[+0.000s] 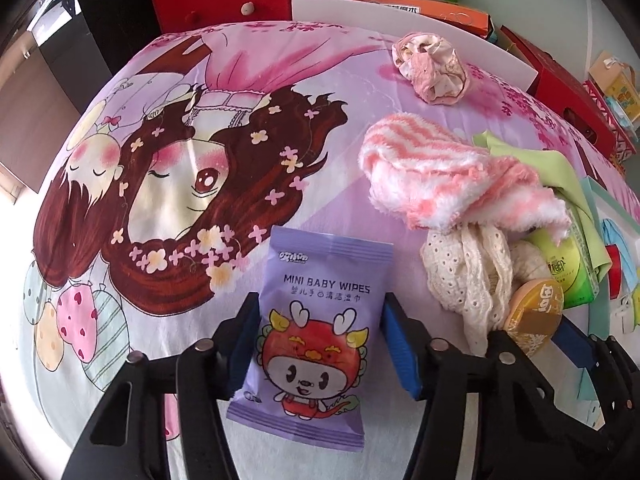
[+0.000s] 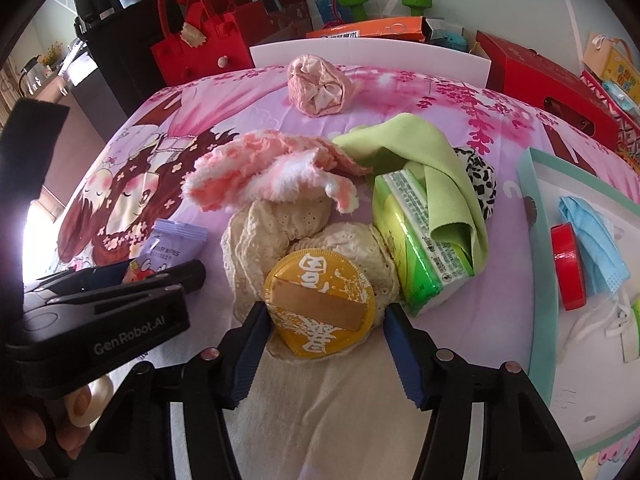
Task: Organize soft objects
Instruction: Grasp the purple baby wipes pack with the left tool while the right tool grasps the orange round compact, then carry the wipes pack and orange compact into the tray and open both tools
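Working over a bed [image 1: 224, 60] with a smooth cartoon-print sheet; red felt bag [image 2: 192, 48] at 11 o'clock. My left fingers [image 1: 320, 344] grip the glossy purple wipes pack [image 1: 316, 328], flat on the sheet. My right fingers [image 2: 324, 320] clamp a round gold foil pack [image 2: 320, 312] lying on cream eyelet lace [image 2: 276, 232], fluffy pink-striped towel [image 2: 272, 168] at 12.

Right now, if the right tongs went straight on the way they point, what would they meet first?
The round yellow packet: it already sits between the right tongs, on the cream lace cloth. Whether the pads press it yet is unclear.
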{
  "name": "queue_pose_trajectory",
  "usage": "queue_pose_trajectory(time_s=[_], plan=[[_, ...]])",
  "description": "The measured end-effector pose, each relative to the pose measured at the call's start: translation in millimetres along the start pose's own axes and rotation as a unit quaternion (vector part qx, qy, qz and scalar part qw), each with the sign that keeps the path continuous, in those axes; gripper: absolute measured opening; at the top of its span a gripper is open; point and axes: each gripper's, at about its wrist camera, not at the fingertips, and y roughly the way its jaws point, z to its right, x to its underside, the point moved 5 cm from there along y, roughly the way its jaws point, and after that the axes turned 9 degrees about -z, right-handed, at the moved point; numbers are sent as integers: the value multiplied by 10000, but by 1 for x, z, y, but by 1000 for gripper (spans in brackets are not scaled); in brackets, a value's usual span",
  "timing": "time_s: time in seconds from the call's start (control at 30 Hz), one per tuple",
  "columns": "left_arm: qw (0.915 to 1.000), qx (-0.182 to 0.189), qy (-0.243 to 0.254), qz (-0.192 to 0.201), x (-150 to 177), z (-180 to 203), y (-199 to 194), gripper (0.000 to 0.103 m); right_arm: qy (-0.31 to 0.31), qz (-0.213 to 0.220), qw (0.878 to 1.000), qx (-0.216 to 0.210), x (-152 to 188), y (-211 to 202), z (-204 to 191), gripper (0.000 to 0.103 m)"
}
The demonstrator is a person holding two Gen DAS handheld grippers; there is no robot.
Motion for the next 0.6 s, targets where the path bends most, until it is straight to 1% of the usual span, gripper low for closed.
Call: queue_pose_trajectory(time_s=[0.1,0.23,0.43,0.6], plan=[[10000,2,-14,53,-1,-1,-3,57,-4,-2,10000,-13,0,1,0,61],[9998,-27,-112,151,-1,-8,-11,56,-9,11,10000,-41,0,1,-1,55],[9990,-28,-218,384,-2,-20,-28,56,-23,66,9999,-72,0,-4,-1,53],[9976,-39,-254,639,-4,-21,-48,55,12,160,9998,-117,-1,-13,2,53]])
